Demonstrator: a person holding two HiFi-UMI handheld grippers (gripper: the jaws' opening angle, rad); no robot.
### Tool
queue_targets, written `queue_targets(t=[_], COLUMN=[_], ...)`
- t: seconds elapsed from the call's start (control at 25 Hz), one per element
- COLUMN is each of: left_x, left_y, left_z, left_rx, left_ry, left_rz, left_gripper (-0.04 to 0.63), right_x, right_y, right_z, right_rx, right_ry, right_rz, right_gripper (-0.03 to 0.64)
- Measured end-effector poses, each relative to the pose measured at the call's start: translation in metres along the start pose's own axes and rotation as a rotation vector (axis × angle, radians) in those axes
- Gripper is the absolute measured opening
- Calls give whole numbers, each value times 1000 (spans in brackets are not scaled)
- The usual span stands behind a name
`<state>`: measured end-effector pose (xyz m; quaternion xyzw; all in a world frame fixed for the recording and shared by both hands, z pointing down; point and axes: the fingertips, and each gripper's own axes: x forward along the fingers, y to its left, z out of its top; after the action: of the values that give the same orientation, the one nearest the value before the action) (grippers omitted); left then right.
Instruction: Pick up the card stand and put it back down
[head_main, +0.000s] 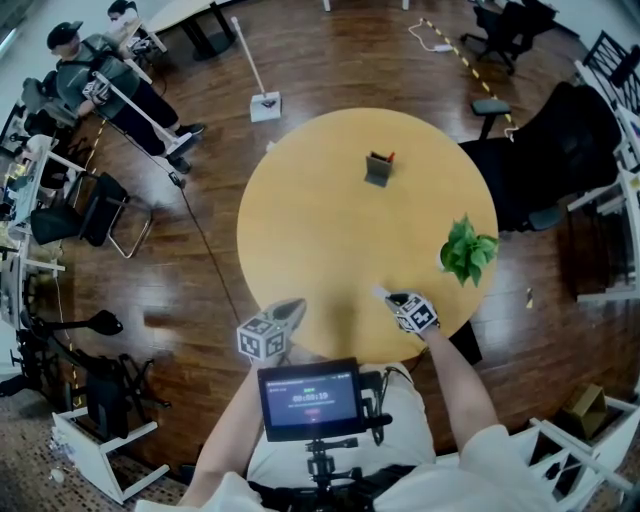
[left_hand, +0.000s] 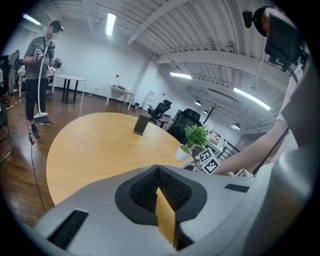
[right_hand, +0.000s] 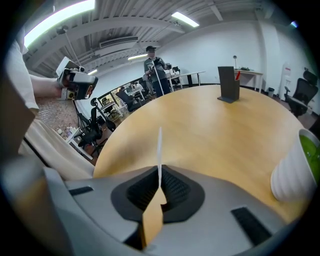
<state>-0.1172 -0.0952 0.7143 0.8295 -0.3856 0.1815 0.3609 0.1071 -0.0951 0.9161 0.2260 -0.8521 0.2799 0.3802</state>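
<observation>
The dark grey card stand (head_main: 378, 169) stands upright on the far half of the round wooden table (head_main: 320, 250), with something red at its top edge. It also shows in the left gripper view (left_hand: 141, 125) and the right gripper view (right_hand: 229, 84), far from both grippers. My right gripper (head_main: 392, 298) (right_hand: 160, 175) is at the near table edge, shut on a thin white card (right_hand: 159, 147) seen edge-on. My left gripper (head_main: 298, 306) (left_hand: 157, 170) hovers at the near edge too, with its jaws together and nothing between them.
A potted green plant (head_main: 467, 250) in a white pot (right_hand: 297, 170) sits at the table's right edge, close to my right gripper. Black office chairs (head_main: 560, 150) stand to the right. A person with a pole (head_main: 100, 80) is far left. A screen (head_main: 310, 398) hangs at my chest.
</observation>
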Motion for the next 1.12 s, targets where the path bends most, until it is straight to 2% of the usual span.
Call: queue_targets(t=[0.6, 0.68, 0.76, 0.8, 0.96, 1.12], left_x=[-9, -13, -16, -17, -23, -31], left_y=[8, 10, 14, 15, 22, 27], left_z=[-3, -4, -6, -6, -6, -3], left_rx=[2, 0, -2, -4, -8, -14], left_ry=[20, 20, 19, 16, 1, -13], left_rz=[2, 2, -1, -4, -23, -49], left_gripper=[0, 0, 0, 0, 0, 0], right_x=[9, 11, 12, 10, -3, -31], right_y=[-12, -14, -15, -15, -14, -12], right_z=[-6, -7, -11, -12, -1, 17], right_rx=[52, 55, 64, 65, 85, 161], right_ry=[-36, -20, 1, 2, -49, -155], right_rz=[-12, -35, -55, -67, -141, -238], right_gripper=[26, 64, 194, 211, 235, 235])
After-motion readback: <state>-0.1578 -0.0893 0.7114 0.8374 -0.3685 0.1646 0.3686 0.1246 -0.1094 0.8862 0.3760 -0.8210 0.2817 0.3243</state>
